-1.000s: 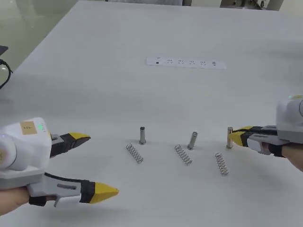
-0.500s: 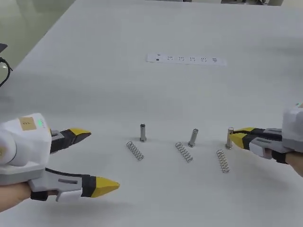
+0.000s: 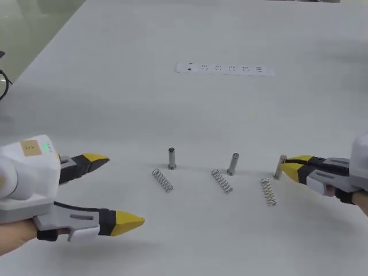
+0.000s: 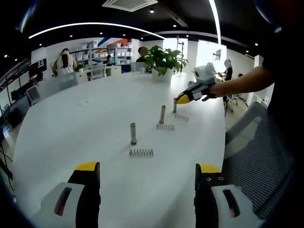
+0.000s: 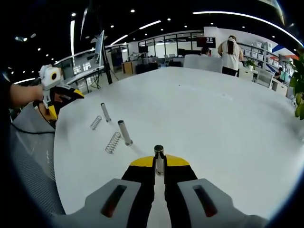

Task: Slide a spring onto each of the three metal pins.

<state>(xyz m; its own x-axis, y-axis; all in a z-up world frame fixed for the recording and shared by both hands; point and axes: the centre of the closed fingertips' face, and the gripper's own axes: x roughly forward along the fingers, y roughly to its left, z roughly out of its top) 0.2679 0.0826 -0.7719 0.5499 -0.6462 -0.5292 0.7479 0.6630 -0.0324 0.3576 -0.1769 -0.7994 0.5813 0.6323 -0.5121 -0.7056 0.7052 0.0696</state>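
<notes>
As a second ago, right tongs (image 5: pixel 159 165) tight on the rightmost pin (image 5: pixel 158 152).

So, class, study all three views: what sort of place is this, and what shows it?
Most likely an open-plan office or lab: a big white table with a power strip, a potted plant and shelving behind, a mesh chair alongside, strip lights overhead.

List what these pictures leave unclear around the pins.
- Lower shaft of the right pin: hidden by the right gripper closed around it, right gripper view.
- Socket markings on the power strip: too small, head view.
- Coils of the farthest spring: too small, left gripper view.
</notes>
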